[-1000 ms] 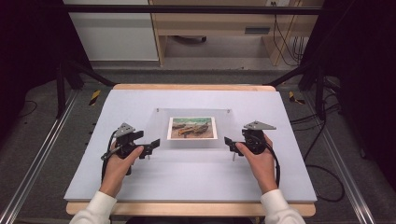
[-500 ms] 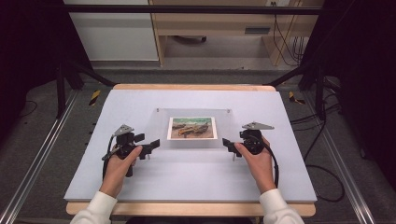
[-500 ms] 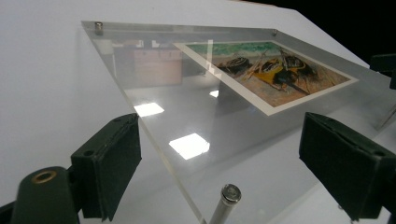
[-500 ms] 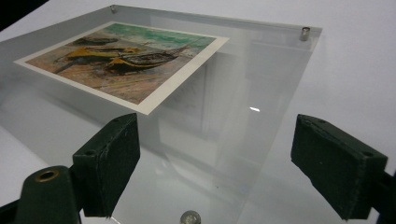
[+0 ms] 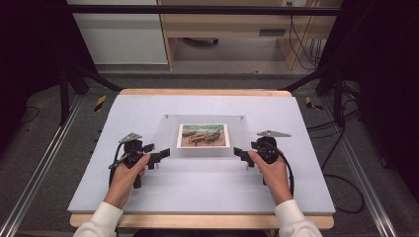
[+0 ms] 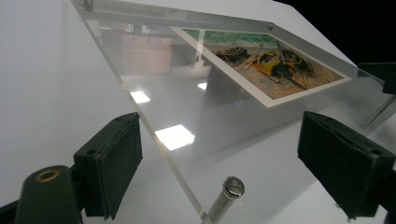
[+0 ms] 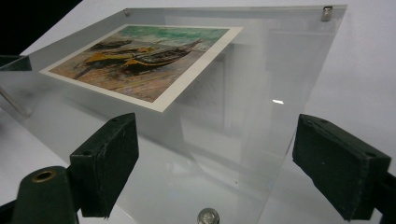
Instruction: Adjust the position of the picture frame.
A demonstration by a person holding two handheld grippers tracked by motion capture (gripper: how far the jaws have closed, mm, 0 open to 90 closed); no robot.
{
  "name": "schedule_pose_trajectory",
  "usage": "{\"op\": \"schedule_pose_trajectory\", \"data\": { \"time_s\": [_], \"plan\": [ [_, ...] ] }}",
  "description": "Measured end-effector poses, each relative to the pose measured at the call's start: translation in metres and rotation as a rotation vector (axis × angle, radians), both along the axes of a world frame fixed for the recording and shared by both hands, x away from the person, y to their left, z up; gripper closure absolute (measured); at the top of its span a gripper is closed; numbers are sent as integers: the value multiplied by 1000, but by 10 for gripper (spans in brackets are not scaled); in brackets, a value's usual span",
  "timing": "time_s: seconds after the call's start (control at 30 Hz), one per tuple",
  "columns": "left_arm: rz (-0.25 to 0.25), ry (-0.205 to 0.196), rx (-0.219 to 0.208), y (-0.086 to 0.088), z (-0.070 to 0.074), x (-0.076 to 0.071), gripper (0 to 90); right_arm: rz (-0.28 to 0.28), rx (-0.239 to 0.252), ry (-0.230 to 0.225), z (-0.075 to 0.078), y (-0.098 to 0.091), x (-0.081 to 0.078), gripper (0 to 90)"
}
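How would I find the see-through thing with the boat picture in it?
Look at the big white table, right in its middle between the two black claws. There lies a flat clear acrylic frame with small metal pegs at its corners. It alone holds a colourful painting of boats.

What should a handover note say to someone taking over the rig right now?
Left gripper: jaws open, at the near left corner of the clear acrylic frame, nothing gripped.
Right gripper: jaws open, at the near right corner, nothing gripped.
The frame lies flat mid-table on the white mat, boat picture inside, metal standoff pins at its corners.
Done: both grippers lined up at the corners.
Left: probably close on the corners; no grip yet.
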State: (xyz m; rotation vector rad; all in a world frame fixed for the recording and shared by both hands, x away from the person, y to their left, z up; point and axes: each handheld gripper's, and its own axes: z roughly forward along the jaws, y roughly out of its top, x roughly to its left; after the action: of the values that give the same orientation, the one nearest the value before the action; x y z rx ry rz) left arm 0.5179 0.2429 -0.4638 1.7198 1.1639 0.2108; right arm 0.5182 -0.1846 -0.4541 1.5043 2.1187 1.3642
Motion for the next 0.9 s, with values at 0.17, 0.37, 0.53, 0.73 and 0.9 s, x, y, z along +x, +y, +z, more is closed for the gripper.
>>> {"op": "schedule_pose_trajectory", "data": {
  "time_s": [0.17, 0.37, 0.53, 0.73, 0.9],
  "plan": [
    [-5, 5, -4, 1, 0, 0, 135, 3, 20, 18, -1, -2, 0, 149],
    [-16, 30, -35, 4, -3, 2, 132, 0, 44, 38, -2, -4, 0, 148],
    [-28, 38, -50, 3, -5, 4, 133, -3, 70, 58, -4, -5, 2, 145],
    [-42, 39, -57, -1, -5, 4, 133, 1, 88, 70, -5, -6, 3, 140],
    [-46, 38, -53, 0, -5, 5, 140, 5, 100, 83, -6, -4, 3, 146]
  ]
}}
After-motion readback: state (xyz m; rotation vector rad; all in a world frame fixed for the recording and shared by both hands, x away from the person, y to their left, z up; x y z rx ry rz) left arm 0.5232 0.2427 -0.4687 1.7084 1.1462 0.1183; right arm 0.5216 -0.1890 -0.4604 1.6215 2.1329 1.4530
